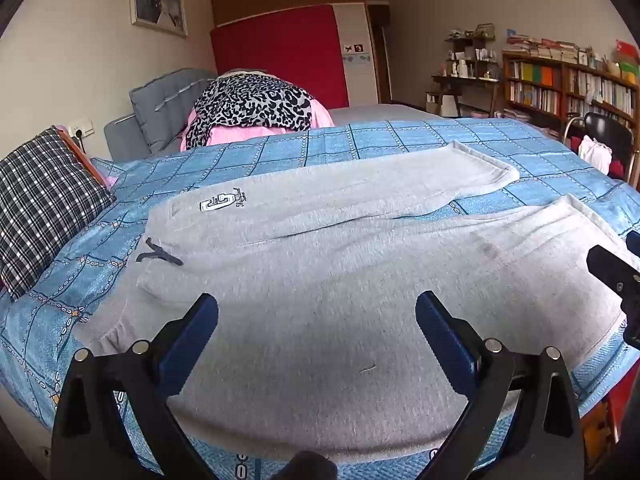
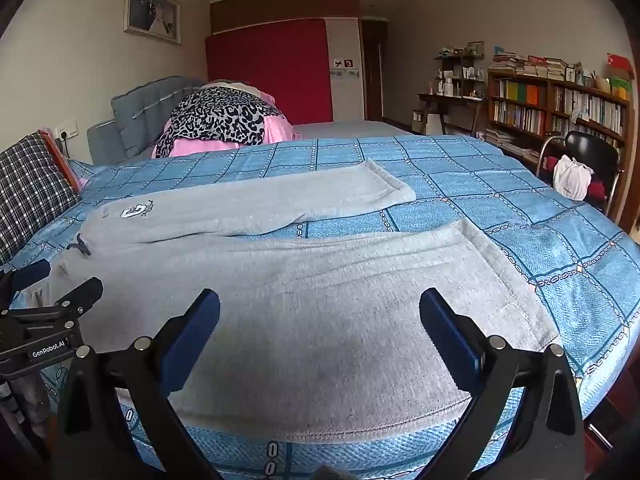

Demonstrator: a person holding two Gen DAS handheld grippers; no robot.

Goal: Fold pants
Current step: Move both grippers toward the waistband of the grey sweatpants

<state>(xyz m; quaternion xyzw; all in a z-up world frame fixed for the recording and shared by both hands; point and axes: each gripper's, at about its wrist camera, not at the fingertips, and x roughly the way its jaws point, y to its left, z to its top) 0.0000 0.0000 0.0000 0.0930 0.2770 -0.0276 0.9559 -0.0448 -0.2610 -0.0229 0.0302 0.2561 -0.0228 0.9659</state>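
**Grey pants lie spread on blue bed, both grippers open above them**

Left wrist view: The left gripper [image 1: 317, 316] fills the lower frame, its blue-padded fingers [image 1: 192, 340] spread wide and holding nothing. Between and beyond them lie the grey pants [image 1: 320, 280], spread flat on the blue checked bedspread [image 1: 280, 148]. The waistband, with its dark drawstring [image 1: 158, 255], sits at centre left; one leg runs toward the upper right and the other crosses the middle of the frame toward the right edge. A white logo [image 1: 216, 204] marks the far leg near the waist. A plaid pillow [image 1: 44, 208] rests at the left edge. A leopard-print cloth [image 1: 252, 106] lies heaped over pink bedding at upper centre. The right gripper [image 1: 616, 276] juts in at the right edge over the near leg's cuff; how far it is open cannot be told from here.

Right wrist view: The right gripper [image 2: 320, 316] occupies the lower frame, fingers [image 2: 448, 336] parted wide and empty, poised over the near leg of the pants [image 2: 320, 300] close to its hemmed cuff. The far leg stretches across the middle of the frame. The left gripper [image 2: 48, 312] shows at the lower left edge beside the waistband. A bookshelf [image 2: 560, 108] lines the wall at upper right, with a black chair [image 2: 592, 152] below it.
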